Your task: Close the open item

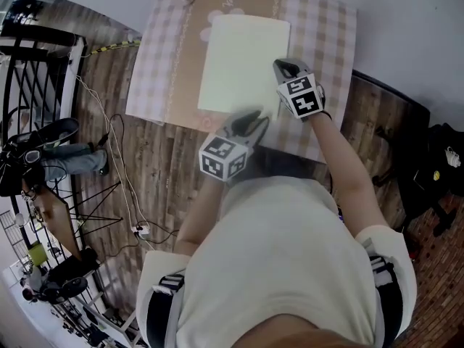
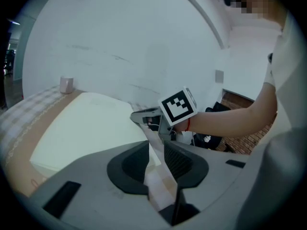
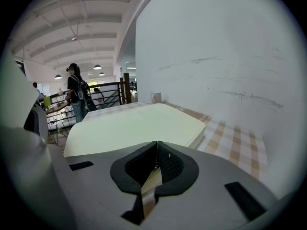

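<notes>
A pale cream book (image 1: pixel 243 64) lies flat and shut on the checked tablecloth (image 1: pixel 326 35). My left gripper (image 1: pixel 248 119) hovers at the book's near edge. Its jaws stand apart with nothing pressed between the pads. In the left gripper view the book (image 2: pixel 86 128) stretches away to the left of the left gripper (image 2: pixel 156 150), and the right gripper (image 2: pixel 144 116) shows beyond it. My right gripper (image 1: pixel 284 68) sits at the book's near right corner, shut and empty. In the right gripper view the book's cover (image 3: pixel 134 123) fills the space beyond the right gripper (image 3: pixel 157 145).
The table stands against a white wall (image 3: pixel 216 56). A small object (image 2: pixel 66 84) rests at the far end of the cloth. A black railing (image 1: pixel 36 64) and floor cables (image 1: pixel 123 165) lie to the left, a black bag (image 1: pixel 435 165) to the right. People stand beyond the railing (image 3: pixel 76 97).
</notes>
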Demonstrator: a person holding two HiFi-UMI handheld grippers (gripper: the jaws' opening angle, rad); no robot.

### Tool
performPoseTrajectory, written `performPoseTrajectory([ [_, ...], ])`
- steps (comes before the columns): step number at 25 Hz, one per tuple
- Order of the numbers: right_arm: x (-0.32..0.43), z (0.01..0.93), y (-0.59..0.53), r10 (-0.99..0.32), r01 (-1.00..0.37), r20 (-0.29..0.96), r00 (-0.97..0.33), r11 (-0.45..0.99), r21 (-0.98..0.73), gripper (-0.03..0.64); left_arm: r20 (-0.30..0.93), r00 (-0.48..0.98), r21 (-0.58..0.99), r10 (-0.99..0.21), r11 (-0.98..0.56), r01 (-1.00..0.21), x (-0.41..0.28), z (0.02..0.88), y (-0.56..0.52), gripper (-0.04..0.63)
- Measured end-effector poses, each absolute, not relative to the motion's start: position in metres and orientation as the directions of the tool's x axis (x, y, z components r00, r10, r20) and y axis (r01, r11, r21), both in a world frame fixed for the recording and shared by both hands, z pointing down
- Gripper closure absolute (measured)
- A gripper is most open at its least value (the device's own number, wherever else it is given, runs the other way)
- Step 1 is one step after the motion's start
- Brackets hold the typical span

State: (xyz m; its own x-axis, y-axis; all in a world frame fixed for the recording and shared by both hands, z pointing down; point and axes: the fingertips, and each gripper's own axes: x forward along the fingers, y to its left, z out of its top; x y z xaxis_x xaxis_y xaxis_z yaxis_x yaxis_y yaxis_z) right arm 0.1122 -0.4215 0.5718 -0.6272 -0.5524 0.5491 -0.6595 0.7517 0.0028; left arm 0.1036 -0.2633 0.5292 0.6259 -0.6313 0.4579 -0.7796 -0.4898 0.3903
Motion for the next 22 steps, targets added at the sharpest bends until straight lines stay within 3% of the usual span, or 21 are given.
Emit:
performPoseTrajectory([
  [8,0.102,0.524,-0.390,-0.621,-0.705,0.439,-0.650,0.707,-0.045,0.615,0.428,0.544,0.346,-0.722,-0.425,-0.836,0.053,0.502,-0.271,0.550],
  [22,0.072,0.452,-0.258,-0.681,-0.729,0.286,-0.675,0.675,-0.112,0.617,0.371,0.449,0.356,-0.813,-0.322,-0.877,-0.020,0.473,-0.213,0.580],
])
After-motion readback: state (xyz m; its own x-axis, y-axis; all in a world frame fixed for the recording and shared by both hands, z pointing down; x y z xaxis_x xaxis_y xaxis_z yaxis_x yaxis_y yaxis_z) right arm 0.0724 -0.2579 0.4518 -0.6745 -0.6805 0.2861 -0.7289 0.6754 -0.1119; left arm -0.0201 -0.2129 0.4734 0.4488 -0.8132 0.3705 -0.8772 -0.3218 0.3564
